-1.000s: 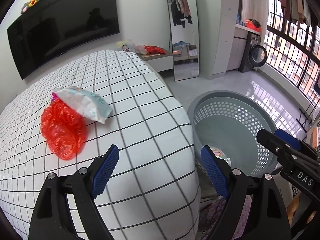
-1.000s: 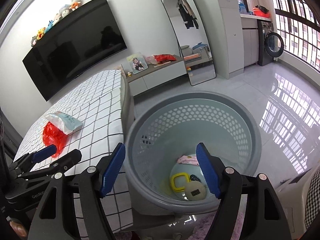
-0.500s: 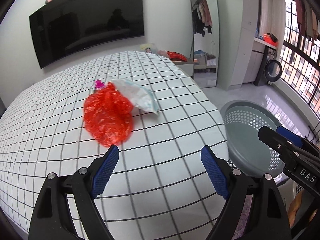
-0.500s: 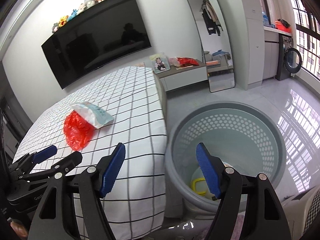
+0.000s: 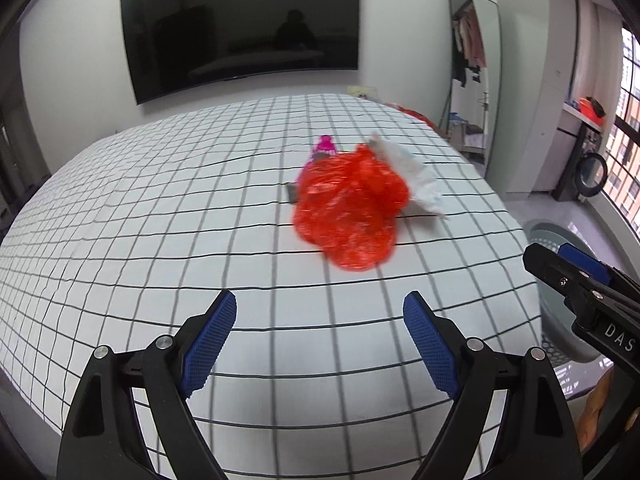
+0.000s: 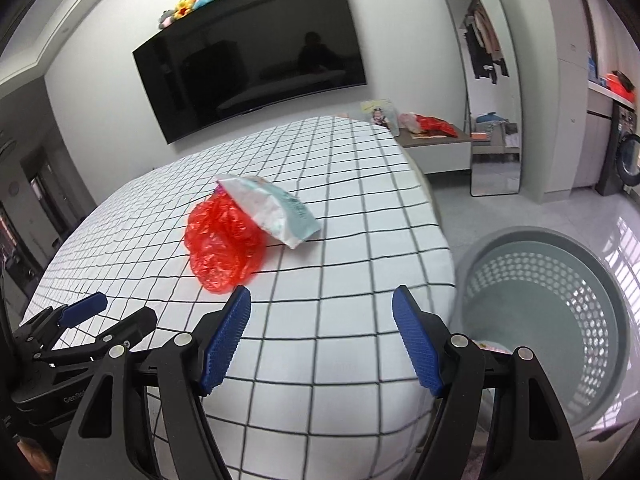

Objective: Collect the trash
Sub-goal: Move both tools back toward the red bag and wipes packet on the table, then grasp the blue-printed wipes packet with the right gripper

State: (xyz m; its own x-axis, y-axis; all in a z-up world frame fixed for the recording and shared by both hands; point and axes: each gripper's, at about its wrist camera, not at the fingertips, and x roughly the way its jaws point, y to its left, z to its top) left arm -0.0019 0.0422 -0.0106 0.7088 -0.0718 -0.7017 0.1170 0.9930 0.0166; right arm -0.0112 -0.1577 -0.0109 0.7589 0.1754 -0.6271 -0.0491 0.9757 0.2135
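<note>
Nearest the cameras, the left tongs and the right tongs both stand wide and hold nothing, poised above the near edge of the bed. Further in, near the middle of the checked sheet, lies the remaining trash: a crumpled red plastic bag with a white wrapper touching its far side. The grey basket stands on the floor just beside the bed, to the right. Judged from this, collection is partly done: a pale item shows low inside the basket, while the bed items are not yet picked up. The left view alone shows a small pink item behind the bag; the right view alone shows the basket interior. Farthest, a television hangs on the wall.
</note>
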